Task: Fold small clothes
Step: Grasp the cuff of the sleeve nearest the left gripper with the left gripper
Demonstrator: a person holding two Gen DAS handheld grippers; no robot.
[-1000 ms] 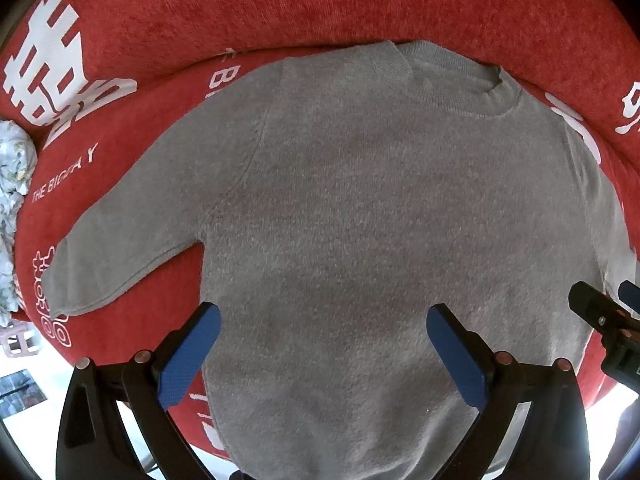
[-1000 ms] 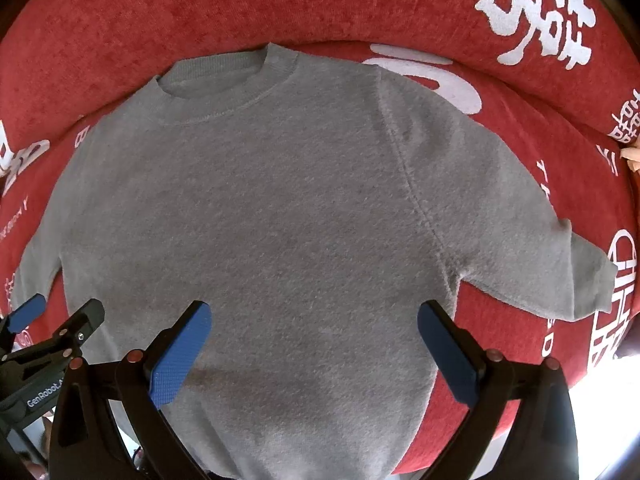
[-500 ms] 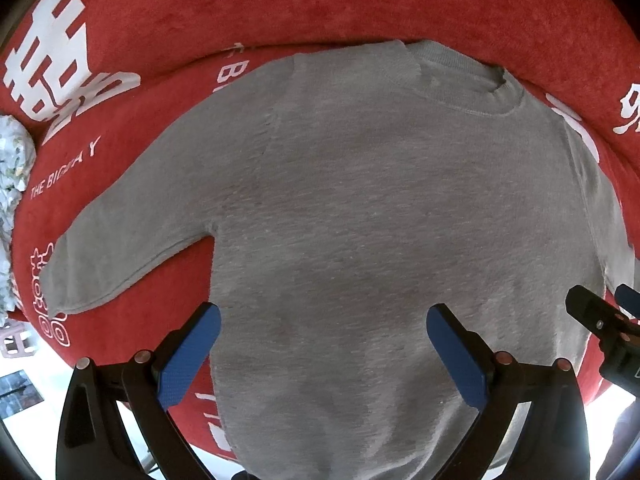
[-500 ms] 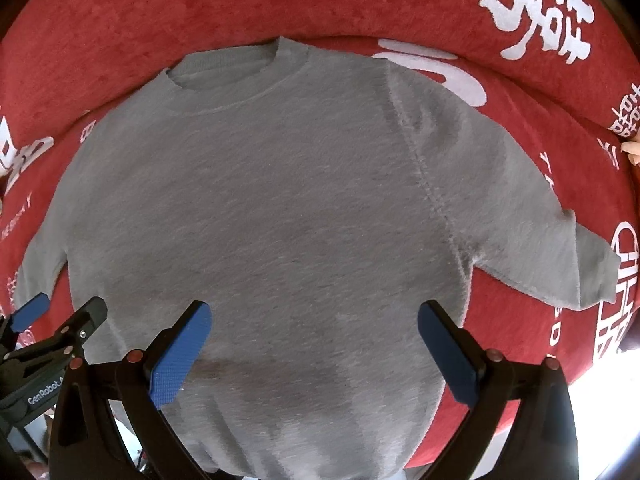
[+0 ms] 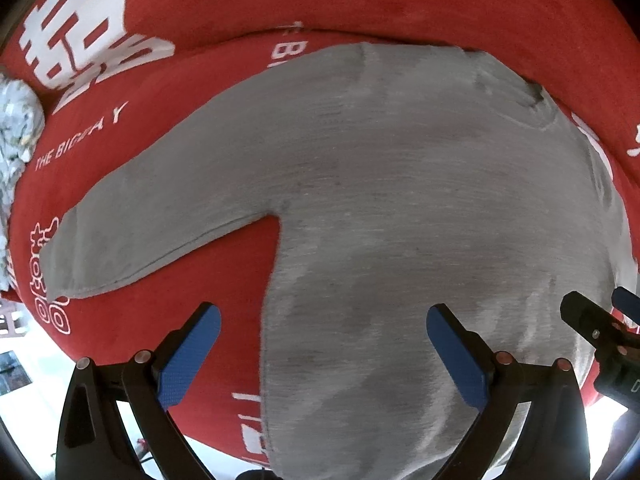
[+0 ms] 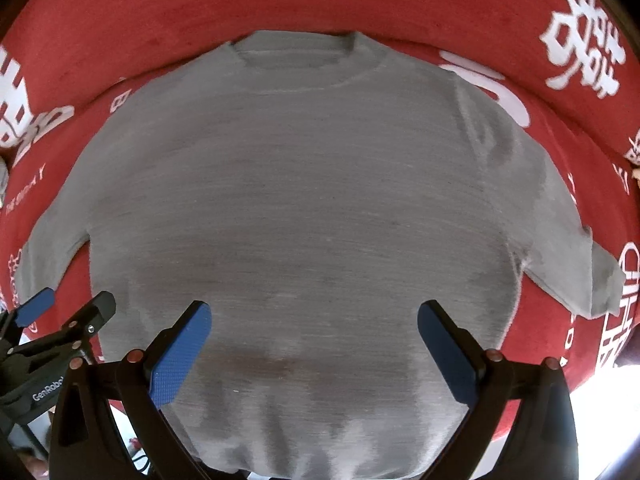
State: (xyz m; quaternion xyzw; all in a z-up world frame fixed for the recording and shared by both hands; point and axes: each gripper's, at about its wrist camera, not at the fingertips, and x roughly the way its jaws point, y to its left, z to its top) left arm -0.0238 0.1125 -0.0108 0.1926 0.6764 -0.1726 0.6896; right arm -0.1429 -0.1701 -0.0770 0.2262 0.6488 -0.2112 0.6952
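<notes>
Left wrist view: the grey sweater (image 5: 400, 220) lies flat on the red cushion (image 5: 360, 0), one sleeve (image 5: 140, 236) reaching toward 9 o'clock. The left tool (image 5: 323, 354) gapes wide, holding nothing.

Right wrist view: the right tool (image 6: 314, 350), likewise released, hangs above the hem (image 6: 320, 440). Soft, light knit; likely best pinched at a cuff or hem corner.

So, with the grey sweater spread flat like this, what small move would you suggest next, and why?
Probably bring the left gripper over to the sweater's outstretched sleeve and close on its cuff, ready to fold it across the body. Both grippers are open and hold nothing, the right gripper hovers over the hem, and both sleeves lie unfolded on the red cover.
</notes>
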